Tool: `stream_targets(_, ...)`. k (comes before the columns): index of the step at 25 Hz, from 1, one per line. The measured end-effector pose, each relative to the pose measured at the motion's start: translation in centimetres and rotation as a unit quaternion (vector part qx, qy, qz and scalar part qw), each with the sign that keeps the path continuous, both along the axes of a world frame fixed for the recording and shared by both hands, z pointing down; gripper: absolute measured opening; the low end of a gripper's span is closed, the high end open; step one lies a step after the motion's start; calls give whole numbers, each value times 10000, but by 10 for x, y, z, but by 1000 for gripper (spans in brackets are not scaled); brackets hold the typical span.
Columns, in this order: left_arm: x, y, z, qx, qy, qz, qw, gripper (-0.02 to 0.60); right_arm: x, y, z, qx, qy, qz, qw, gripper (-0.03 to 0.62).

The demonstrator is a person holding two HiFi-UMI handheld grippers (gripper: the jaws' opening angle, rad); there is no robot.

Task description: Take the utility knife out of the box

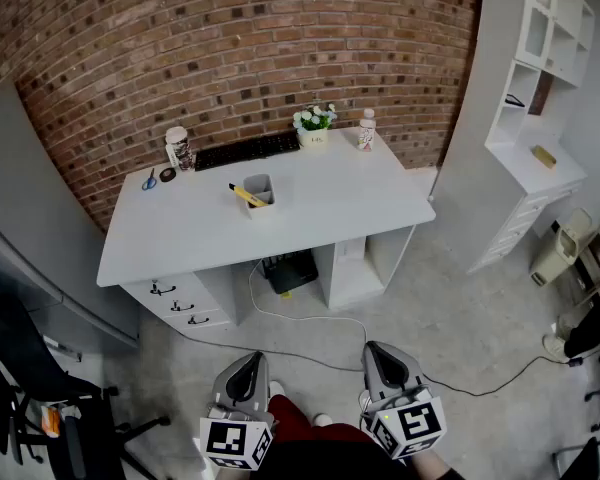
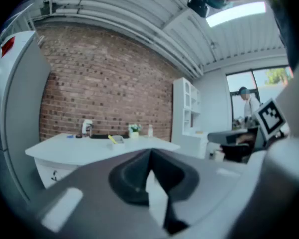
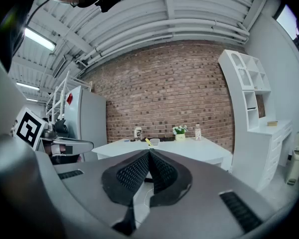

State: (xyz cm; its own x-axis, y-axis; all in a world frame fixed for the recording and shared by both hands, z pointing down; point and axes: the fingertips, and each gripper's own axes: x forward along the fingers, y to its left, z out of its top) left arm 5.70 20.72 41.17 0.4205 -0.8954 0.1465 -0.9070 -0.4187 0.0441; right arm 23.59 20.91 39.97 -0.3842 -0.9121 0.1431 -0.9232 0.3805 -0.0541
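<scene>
Left tongs [image 1: 244, 368]: we hold them closed, empty.
Right tongs [image 1: 382, 358]: we hold them closed, empty.
Utility knife [image 1: 245, 195]: tilted in box [image 1: 262, 204], counter [image 1: 350, 203] middle.

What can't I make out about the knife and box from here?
- The utility knife: in the head view it is too small to tell whether the blade is out, and its lower end is hidden by the box wall.
- Box interior: too far off in every view to see anything else inside.
- Left gripper view: blurred, so the utility knife is only a yellow streak.
</scene>
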Motion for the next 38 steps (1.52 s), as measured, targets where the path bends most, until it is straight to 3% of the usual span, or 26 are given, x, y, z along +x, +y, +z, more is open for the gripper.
stream_targets(23, -1, 9, 6, -56, 19, -193, 9998, 3, -9, -3, 7, -43, -43, -287, 9996, 8)
stream_targets(38, -12, -26, 5, -124, 40, -437, 9990, 3, -11, -42, 10, -49, -108, -316, 9994, 8)
